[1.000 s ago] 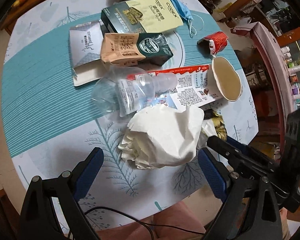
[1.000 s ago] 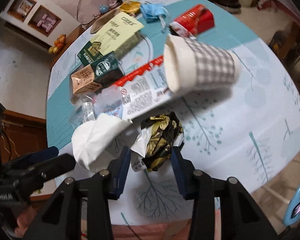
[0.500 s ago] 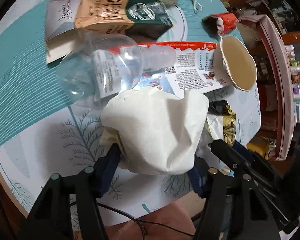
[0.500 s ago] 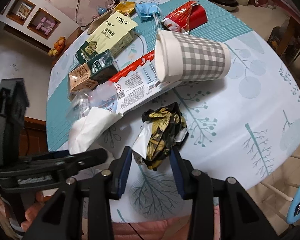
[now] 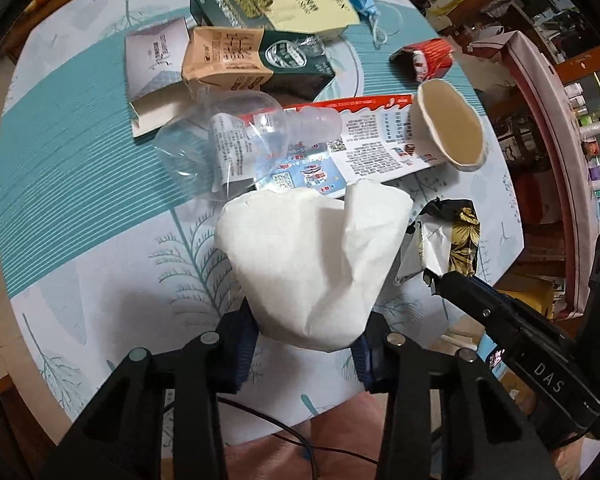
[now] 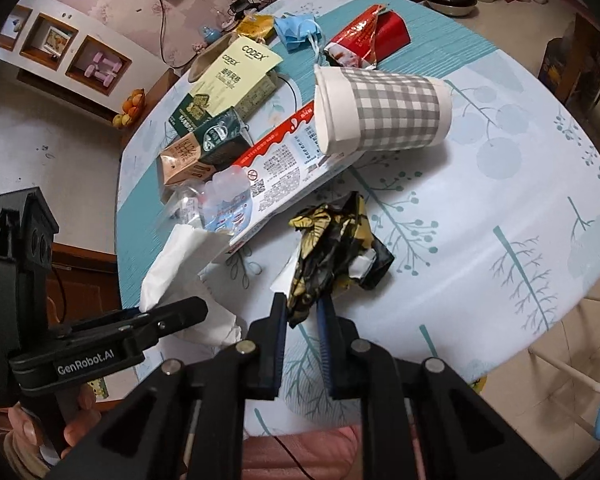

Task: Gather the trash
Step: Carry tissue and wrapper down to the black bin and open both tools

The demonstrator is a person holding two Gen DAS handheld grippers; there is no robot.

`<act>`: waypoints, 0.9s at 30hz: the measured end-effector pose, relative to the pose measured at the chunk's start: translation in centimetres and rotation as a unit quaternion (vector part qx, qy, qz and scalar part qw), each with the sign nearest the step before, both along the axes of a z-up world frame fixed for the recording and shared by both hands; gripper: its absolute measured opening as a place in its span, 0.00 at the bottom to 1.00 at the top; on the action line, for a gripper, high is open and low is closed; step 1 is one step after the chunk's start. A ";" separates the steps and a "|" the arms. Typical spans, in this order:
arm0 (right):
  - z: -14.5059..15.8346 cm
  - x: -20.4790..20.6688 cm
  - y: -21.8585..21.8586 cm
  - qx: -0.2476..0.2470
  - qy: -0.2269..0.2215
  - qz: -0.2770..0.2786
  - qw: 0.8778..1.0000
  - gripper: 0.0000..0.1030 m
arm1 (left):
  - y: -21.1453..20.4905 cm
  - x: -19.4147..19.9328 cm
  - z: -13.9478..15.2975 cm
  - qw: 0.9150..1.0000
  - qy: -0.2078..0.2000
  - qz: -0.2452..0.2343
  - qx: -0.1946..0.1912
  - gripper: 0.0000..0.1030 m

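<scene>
The left gripper is clamped on the lower end of a crumpled white tissue, whose bulk hides the fingertips. The right gripper pinches the near corner of a black-and-gold wrapper, jaws nearly together. Beyond both, a checked paper cup lies tipped on a flattened carton on the table.

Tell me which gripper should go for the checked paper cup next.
Right, though neither is free: the left gripper clamps the white tissue, the right gripper pinches the black-gold wrapper, nearer the paper cup.
</scene>
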State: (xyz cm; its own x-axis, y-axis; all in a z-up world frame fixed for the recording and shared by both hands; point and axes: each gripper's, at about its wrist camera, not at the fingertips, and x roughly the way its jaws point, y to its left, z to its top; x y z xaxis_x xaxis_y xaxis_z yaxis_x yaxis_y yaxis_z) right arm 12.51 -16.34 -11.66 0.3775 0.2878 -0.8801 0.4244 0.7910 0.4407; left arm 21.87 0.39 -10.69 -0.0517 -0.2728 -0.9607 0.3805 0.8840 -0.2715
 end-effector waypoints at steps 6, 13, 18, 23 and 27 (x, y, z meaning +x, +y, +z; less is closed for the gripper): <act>1.6 -1.4 0.7 -0.010 -0.014 0.029 0.999 0.14 | 0.0 -2.6 2.6 0.999 -0.042 0.006 -0.010 0.37; 3.9 -5.8 1.1 -0.026 -0.049 0.113 0.992 0.14 | -0.5 -9.4 5.4 0.993 -0.100 0.054 -0.017 0.37; 4.1 -10.8 0.5 -0.034 -0.062 0.165 0.984 0.14 | -1.7 -15.6 4.7 0.991 -0.110 0.082 -0.006 0.37; 2.0 -16.0 -1.1 -0.027 -0.042 0.190 0.981 0.14 | -3.4 -20.9 2.5 0.991 -0.103 0.085 0.019 0.37; -0.3 -19.0 -2.2 -0.012 -0.019 0.185 0.982 0.14 | -4.8 -23.8 0.3 0.992 -0.091 0.076 0.036 0.37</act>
